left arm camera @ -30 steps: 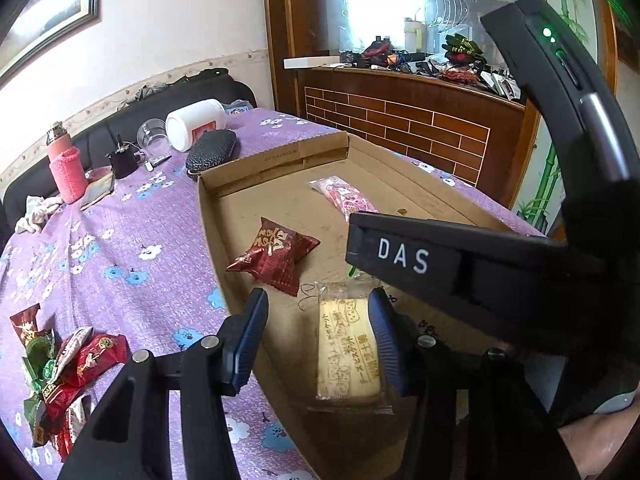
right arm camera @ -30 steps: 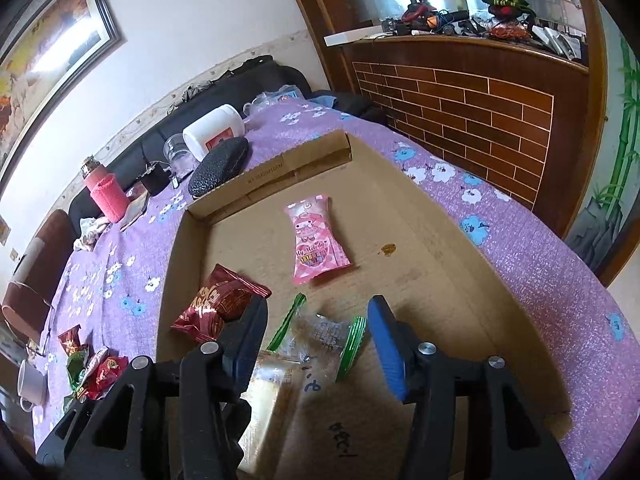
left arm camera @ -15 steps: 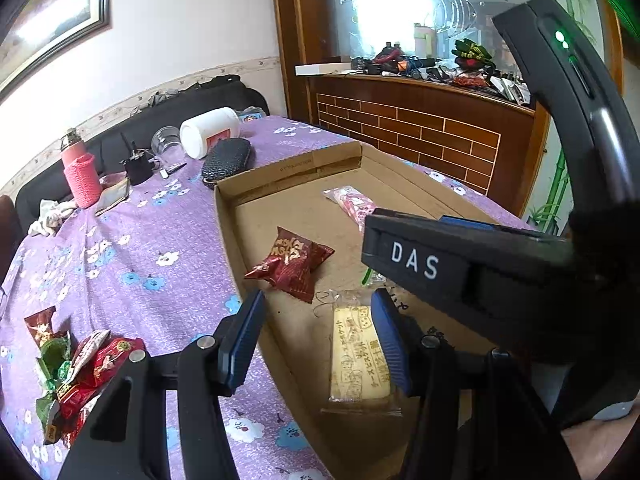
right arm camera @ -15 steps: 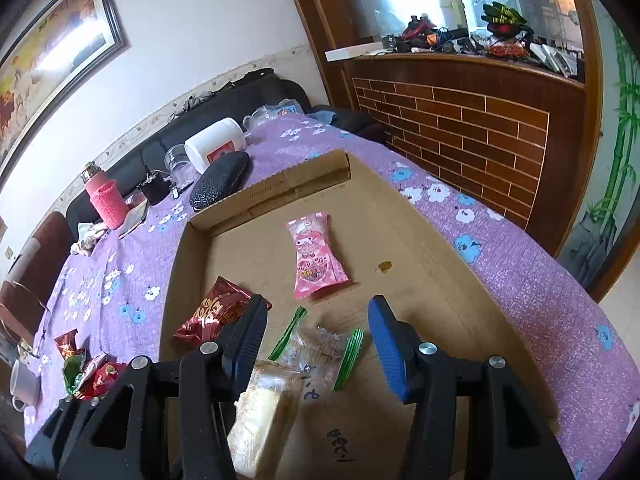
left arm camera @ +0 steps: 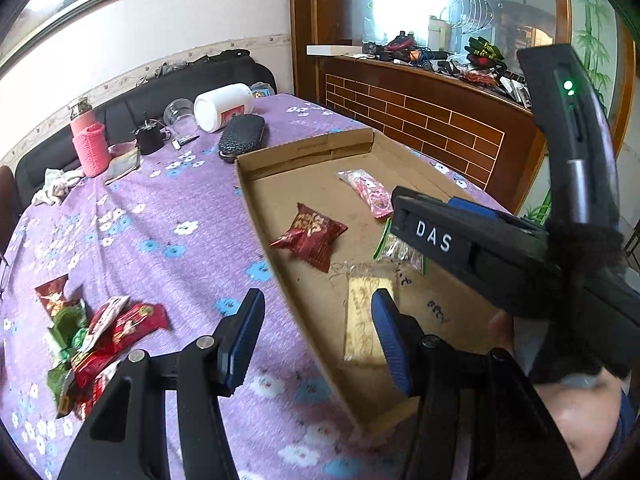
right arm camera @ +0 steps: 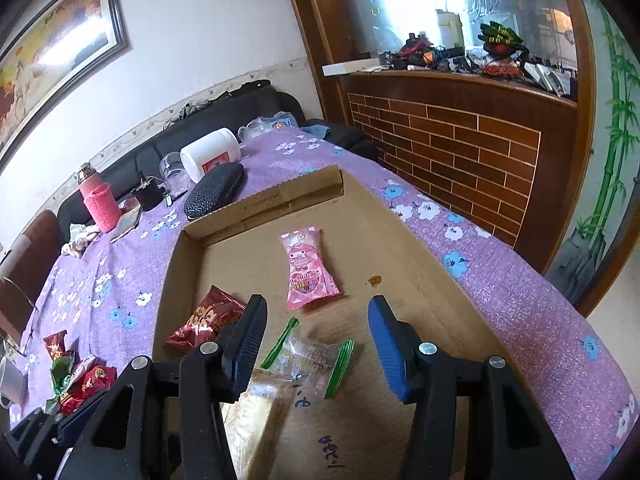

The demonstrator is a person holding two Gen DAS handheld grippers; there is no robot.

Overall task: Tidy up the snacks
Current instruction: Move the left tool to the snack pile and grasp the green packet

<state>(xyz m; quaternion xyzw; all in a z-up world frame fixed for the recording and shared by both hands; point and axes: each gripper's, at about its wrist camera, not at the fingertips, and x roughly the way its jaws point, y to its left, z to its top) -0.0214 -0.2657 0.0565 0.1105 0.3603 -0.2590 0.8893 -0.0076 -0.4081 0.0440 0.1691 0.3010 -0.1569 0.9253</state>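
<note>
Left gripper [left arm camera: 318,334]: fingers spread wide, holding nothing, above the cardboard tray's [left arm camera: 256,196] left wall.
Right gripper [right arm camera: 316,344]: fingers wide apart, empty, over the clear green-edged packet [right arm camera: 308,356].
In tray: red packet [left arm camera: 310,236], pink packet [right arm camera: 308,270], yellow cake packet [left arm camera: 364,320].
Table's left edge: snack pile [left arm camera: 92,336].

One shallow brown cardboard tray [right arm camera: 420,248] holds four snack packets: one pink cartoon-printed packet [right arm camera: 307,269], one dark red foil packet [right arm camera: 206,318], one clear packet with green ends [right arm camera: 310,354], one pale yellow cake bar in clear wrap [left arm camera: 363,318]. One heap of red and green packets [left arm camera: 90,342], too jumbled to count, lies on the purple cloth.
</note>
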